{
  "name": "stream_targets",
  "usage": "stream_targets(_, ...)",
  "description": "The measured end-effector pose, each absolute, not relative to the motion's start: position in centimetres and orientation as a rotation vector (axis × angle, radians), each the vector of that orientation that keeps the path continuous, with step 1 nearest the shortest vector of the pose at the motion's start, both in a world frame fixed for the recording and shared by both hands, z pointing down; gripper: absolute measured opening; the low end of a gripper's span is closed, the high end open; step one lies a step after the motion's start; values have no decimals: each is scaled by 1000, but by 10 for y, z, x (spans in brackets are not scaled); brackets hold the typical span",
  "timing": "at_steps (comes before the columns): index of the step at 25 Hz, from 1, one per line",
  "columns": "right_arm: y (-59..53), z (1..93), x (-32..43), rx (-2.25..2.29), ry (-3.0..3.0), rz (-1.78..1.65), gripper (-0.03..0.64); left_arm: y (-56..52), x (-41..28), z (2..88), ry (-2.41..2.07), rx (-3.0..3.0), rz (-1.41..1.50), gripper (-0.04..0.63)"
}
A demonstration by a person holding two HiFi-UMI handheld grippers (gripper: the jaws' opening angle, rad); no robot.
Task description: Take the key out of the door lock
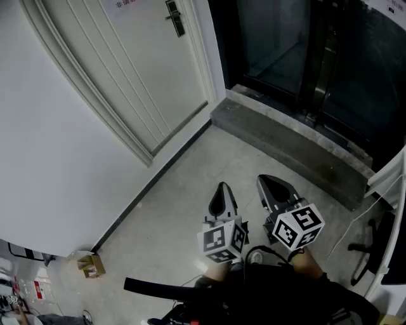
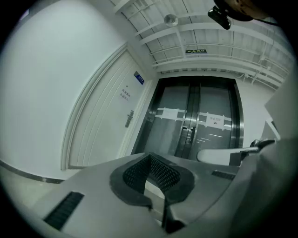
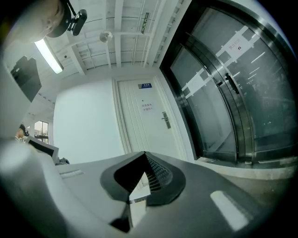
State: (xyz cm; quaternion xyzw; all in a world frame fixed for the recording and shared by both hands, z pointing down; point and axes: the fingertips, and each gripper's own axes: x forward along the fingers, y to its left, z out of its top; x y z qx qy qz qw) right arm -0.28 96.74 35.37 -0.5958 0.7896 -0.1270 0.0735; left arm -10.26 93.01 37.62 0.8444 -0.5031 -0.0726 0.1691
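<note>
I am standing well back from the door point(image 1: 127, 57), with both tools held low and close to my body over the floor point(image 1: 190, 171), since nothing is within reach yet. My left gripper point(image 1: 221, 188) has its jaws pressed together with nothing between them, and my right gripper point(image 1: 269, 181) is the same, closed and empty. Both point roughly toward the door, so their cameras catch the lock point(image 1: 175, 16) far ahead. The key should be there, under the handle (it is too small for me to make out from here). Judging by this, the task has barely begun: I would have to walk up, part one pair of jaws, and line it up with the lock.
</note>
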Motion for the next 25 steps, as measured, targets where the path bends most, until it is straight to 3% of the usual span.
stream_targets(14, 962, 356, -8, -1789, 2369, -388, 2, 926, -109, 381, -1433, 2394, -210, 0)
stream_targets(25, 925, 354, -33, -1805, 2296, -379, 2, 895, -152, 375, -1441, 2380, -240, 0)
